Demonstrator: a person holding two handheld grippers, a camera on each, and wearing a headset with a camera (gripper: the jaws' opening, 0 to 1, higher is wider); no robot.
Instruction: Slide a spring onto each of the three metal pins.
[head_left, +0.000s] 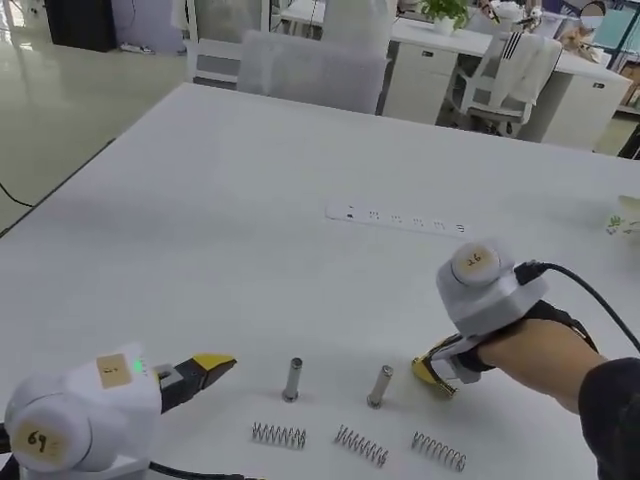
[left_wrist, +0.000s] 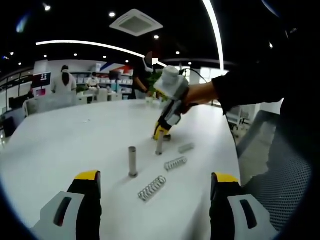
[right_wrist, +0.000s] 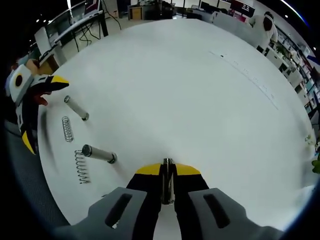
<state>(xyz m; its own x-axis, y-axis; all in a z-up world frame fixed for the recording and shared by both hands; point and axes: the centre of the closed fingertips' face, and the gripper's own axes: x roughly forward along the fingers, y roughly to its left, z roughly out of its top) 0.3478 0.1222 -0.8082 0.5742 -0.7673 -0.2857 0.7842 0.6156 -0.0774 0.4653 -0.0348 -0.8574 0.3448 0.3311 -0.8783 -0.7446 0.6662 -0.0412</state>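
Observation:
Two metal pins stand upright on the white table, one (head_left: 292, 379) to the left and one (head_left: 380, 385) right of it. Three springs (head_left: 278, 435) (head_left: 360, 445) (head_left: 438, 451) lie in a row in front of them. My right gripper (head_left: 432, 375) points down at the table just right of the pins, shut on a third metal pin (right_wrist: 167, 180) held between its yellow tips. My left gripper (head_left: 215, 365) hovers left of the pins; its open jaws face the nearest pin (left_wrist: 132, 161) and spring (left_wrist: 152, 187), and hold nothing.
A white power strip (head_left: 395, 218) lies farther back on the table (head_left: 200, 220). Chairs and desks stand beyond the far edge. A small plant (head_left: 625, 225) sits at the table's right edge.

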